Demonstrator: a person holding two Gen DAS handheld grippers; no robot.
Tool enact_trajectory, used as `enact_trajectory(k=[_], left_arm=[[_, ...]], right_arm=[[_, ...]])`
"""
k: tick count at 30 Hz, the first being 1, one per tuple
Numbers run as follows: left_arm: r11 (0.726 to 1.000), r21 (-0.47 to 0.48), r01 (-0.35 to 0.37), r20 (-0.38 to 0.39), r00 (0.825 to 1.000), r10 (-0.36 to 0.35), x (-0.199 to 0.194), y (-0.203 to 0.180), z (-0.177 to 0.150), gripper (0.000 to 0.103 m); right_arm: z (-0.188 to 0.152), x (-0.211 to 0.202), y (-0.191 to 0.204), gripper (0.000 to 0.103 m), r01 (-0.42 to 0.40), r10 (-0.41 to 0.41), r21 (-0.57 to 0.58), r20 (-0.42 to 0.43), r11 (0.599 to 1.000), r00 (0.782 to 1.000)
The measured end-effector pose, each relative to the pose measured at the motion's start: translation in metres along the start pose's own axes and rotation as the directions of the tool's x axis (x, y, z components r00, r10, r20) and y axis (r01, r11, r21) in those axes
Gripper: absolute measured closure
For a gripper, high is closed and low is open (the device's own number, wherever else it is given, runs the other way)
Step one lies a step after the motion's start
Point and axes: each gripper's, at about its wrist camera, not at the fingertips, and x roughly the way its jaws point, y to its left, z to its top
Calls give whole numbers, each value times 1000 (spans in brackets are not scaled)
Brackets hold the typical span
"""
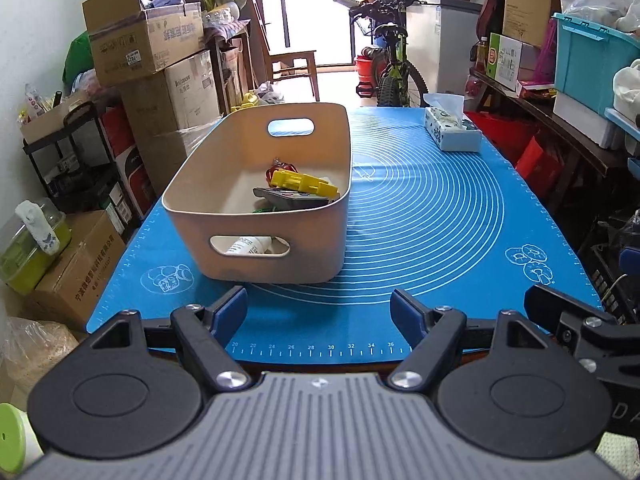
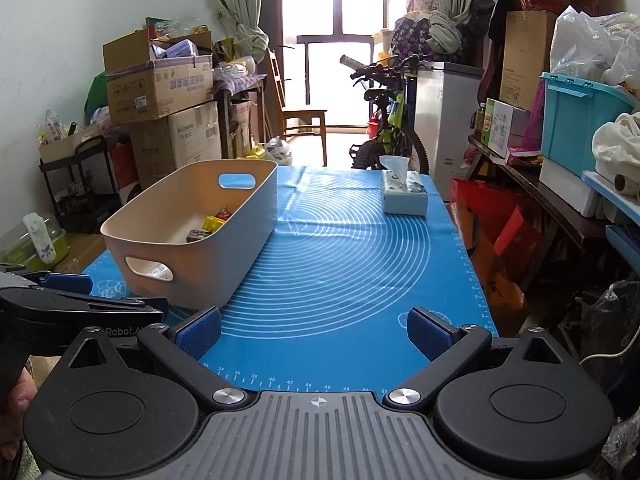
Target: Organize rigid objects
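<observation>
A blue mat (image 1: 420,216) is covering the worktop, and most of it is lying bare to the right of a beige bin (image 1: 256,200), giving both hands plenty of open room there. The room itself is crowding in: cardboard boxes (image 1: 148,36) are stacking up just off the left edge, and shelves of clutter are lining the right, so any wide swing outward is risking a knock. The bin is sitting near the mat's left edge, close to the drop, and a careless push on its near wall is likely to send it sliding off. Inside it, the sorted things are already resting: a yellow toy (image 1: 304,184) on a dark remote-like item, and a white tube (image 1: 248,246) showing through the handle slot. A tissue box (image 1: 452,128) is standing well apart at the far right corner. The left gripper (image 1: 319,312) is hovering over the near edge, fingers spread wide and holding nothing. The right gripper (image 2: 314,334) is doing likewise just beside it, fingers apart and empty; the two tools are sitting close enough that they could clash.
</observation>
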Motion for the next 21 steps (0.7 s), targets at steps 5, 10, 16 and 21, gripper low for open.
enact_trajectory(k=[5, 10, 16, 21], left_arm=[[1000, 3, 5, 3, 1000, -5, 2, -2, -3, 24], [1000, 22, 8, 6, 1000, -8, 2, -3, -5, 25], [1000, 16, 12, 1, 1000, -12, 4, -1, -5, 25], [1000, 16, 7, 6, 1000, -7, 5, -1, -6, 25]], right_arm=[[-1, 3, -2, 4, 4, -4, 24, -9, 1000, 1000], [-1, 7, -2, 4, 10, -10, 25, -20, 1000, 1000], [-4, 10, -1, 4, 12, -11, 29, -32, 1000, 999], [-3, 11, -1, 4, 15, -13, 32, -33, 999, 999]])
